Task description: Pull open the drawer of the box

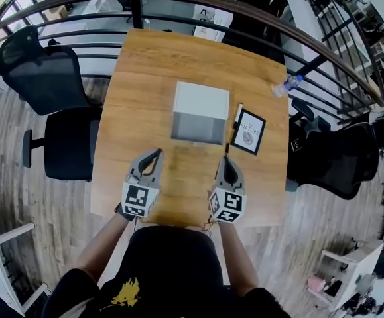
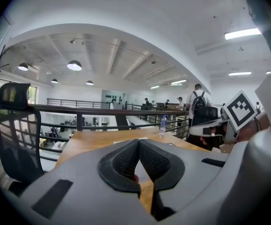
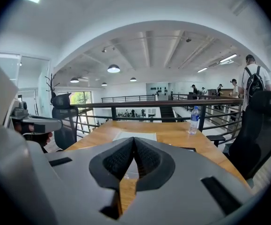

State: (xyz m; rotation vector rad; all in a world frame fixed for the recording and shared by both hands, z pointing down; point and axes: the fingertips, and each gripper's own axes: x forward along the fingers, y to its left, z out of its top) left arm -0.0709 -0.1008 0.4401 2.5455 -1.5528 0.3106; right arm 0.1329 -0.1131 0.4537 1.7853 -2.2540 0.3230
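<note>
Hovering short of the box (image 1: 200, 101), left tool (image 1: 153, 156) and right tool (image 1: 227, 161) are both pinched closed and empty. Risk: the unbraced box may slide when its drawer (image 1: 197, 128) is pulled.

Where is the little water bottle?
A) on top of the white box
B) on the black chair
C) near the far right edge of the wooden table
C: the clear plastic water bottle stands near the far right edge of the wooden table, well away from the white square box.
</note>
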